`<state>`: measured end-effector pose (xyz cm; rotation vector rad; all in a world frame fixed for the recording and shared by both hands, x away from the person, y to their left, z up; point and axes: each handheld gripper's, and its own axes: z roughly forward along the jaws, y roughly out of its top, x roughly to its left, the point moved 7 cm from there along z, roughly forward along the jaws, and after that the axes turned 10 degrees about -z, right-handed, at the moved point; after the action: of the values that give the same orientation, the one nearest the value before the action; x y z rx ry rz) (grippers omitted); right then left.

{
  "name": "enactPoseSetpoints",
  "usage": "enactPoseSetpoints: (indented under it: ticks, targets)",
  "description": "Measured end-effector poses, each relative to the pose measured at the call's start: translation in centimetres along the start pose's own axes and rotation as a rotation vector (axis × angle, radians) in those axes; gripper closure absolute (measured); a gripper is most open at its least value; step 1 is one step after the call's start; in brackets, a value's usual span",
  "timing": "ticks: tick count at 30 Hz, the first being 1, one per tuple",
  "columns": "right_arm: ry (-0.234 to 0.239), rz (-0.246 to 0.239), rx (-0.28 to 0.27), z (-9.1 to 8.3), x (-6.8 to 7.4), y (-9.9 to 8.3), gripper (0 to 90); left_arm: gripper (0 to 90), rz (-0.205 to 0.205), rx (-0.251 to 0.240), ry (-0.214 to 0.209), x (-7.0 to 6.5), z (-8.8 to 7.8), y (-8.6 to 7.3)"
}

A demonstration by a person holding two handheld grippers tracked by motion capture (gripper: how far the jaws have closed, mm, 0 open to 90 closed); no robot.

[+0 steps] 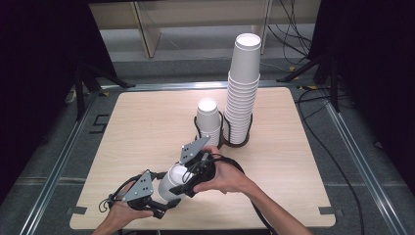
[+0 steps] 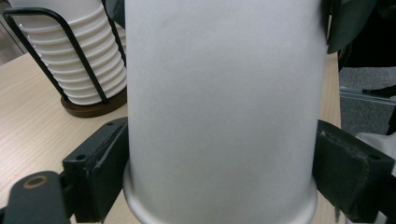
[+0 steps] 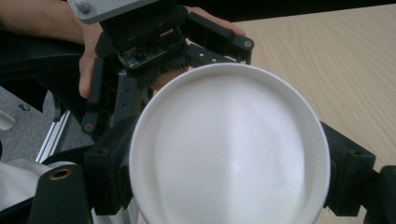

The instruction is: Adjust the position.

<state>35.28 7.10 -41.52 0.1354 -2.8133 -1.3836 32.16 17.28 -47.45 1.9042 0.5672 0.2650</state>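
Two grippers met over one white paper cup [image 1: 173, 182] near the front edge of the table [image 1: 142, 127] in the high view. The left gripper [image 1: 159, 208] sat at the cup's lower end and the right gripper [image 1: 188, 188] at its upper end, but the hands and grey plates hid most of the jaws, so the grip could not be read from there. Behind them, toward the middle of the table, a black wire rack [image 1: 222, 132] held a short stack of cups [image 1: 208, 120] and, just beside it, a tall stack [image 1: 242, 88] that leaned slightly.

Seen from the left gripper view, the cup [image 2: 224, 112] was cut off at the top, its rolled rim low in the frame. Both black jaws pressed against its sides, clamped on it. The rack [image 2: 70, 51] with ribbed cups stood on the table [image 2: 28, 116] at upper left, partly out of frame.

Looking along the right gripper, the round white end of the cup [image 3: 229, 149] faced the camera, its lower edge cut off. Both jaws hugged its sides, clamped on it. Beyond it the left gripper's body [image 3: 154, 51] and a hand [image 3: 88, 65] showed, with their lower parts hidden by the cup.
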Motion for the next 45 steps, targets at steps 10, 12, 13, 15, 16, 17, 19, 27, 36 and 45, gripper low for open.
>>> enactPoseSetpoints:
  ticks: [10,12,13,15,16,17,19,27,36,45]
  targets:
    - [-0.009,-0.014,-0.007,0.0,0.1,0.2,23.0,8.6,-0.023,-0.024,-0.018,-0.1,0.1,0.1]
    - [-0.005,0.025,0.001,-0.1,0.5,0.3,23.0,6.5,-0.026,-0.032,-0.004,-0.1,0.0,0.1]
    - [-0.01,0.022,0.0,-0.2,0.4,0.3,23.0,6.3,-0.03,-0.049,-0.016,-0.1,0.0,0.2]
    - [-0.014,-0.019,-0.02,-0.2,0.1,0.5,23.1,6.2,-0.037,-0.067,-0.018,0.0,-0.2,0.4]
    - [-0.005,-0.005,-0.021,-0.3,0.2,0.5,23.1,6.2,-0.041,-0.072,-0.021,0.0,-0.3,0.5]
    - [-0.003,0.001,-0.028,-0.4,0.1,0.5,23.2,6.1,-0.045,-0.082,-0.021,0.0,-0.3,0.6]
    - [0.0,0.018,-0.042,-0.8,0.0,0.5,23.2,5.9,-0.027,-0.076,-0.021,0.3,-0.6,0.7]
    - [-0.016,0.024,-0.078,-1.8,-0.4,0.7,23.3,6.5,-0.105,-0.134,-0.051,0.5,-0.9,1.0]
    - [-0.064,0.043,-0.172,-4.2,-1.4,1.5,23.4,14.8,-0.137,-0.176,-0.064,0.8,-1.0,1.2]
    - [-0.073,0.096,-0.295,-5.4,-2.3,1.9,23.4,14.8,-0.21,-0.266,-0.084,1.3,-1.8,2.0]
